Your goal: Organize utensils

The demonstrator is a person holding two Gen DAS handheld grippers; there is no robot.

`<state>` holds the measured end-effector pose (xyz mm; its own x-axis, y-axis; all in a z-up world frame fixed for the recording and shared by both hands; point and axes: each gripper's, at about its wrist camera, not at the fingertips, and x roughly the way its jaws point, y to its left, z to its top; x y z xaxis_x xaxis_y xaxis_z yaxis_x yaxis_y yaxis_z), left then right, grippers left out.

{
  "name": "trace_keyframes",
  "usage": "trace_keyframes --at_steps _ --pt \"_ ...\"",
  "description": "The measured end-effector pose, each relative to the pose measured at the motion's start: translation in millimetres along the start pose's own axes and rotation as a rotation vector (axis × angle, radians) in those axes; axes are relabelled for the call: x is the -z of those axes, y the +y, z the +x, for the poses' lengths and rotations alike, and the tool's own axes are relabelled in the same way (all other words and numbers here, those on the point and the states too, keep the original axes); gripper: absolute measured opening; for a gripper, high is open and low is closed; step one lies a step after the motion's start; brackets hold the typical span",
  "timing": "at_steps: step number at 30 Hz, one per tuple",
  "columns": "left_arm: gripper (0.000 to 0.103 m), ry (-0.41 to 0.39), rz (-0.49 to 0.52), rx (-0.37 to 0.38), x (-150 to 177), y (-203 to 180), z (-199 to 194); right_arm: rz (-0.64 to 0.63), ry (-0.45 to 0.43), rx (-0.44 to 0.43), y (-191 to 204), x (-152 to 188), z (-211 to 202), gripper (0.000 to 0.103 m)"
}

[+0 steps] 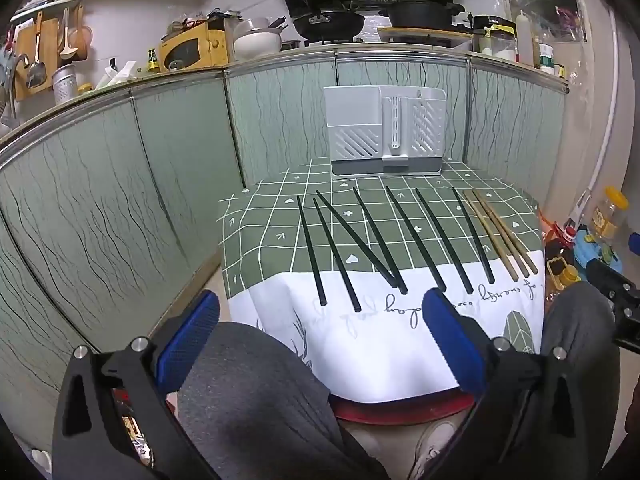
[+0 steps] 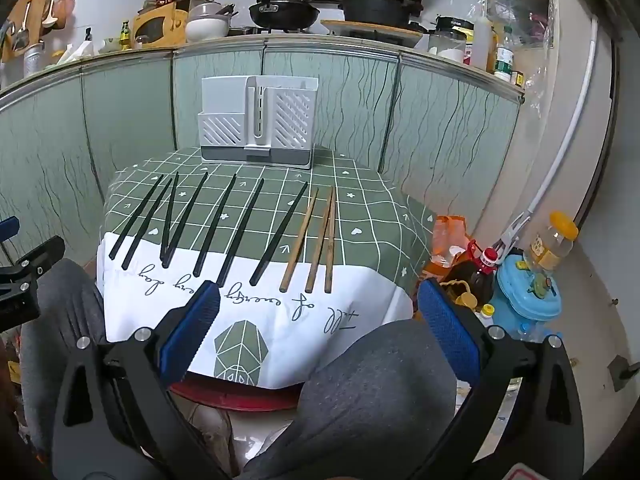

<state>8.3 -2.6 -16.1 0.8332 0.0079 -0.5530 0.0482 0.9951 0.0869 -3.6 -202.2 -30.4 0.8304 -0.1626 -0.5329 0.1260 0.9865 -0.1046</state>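
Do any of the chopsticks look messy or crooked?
Yes. Most black chopsticks lie apart in a neat row, but two near the left slant together and meet at their near ends, making a V. Two of the wooden chopsticks on the right lie close together too. Nothing looks broken or spilled.

Home kitchen: wok (image 1: 329, 24) on stove, cluttered countertop (image 1: 280, 58), cabinets (image 1: 180, 152)

Seven black chopsticks (image 1: 416, 236) lie on the tablecloth (image 1: 260, 236) — two of them meet at their near ends in a V. Three wooden chopsticks (image 1: 502, 236) lie beside them, ten sticks in all. One white utensil holder (image 1: 384, 132) stands behind them — it shows two slotted compartments and one plain one.
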Motion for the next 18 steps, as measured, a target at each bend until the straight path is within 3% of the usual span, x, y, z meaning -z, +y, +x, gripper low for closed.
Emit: trace_keyframes --at_steps 18 --pt "0.099 -0.015 0.006 0.026 -5.4 -4.1 -4.7 0.004 -0.038 0.007 -4.9 -8.7 -11.6 0.095"
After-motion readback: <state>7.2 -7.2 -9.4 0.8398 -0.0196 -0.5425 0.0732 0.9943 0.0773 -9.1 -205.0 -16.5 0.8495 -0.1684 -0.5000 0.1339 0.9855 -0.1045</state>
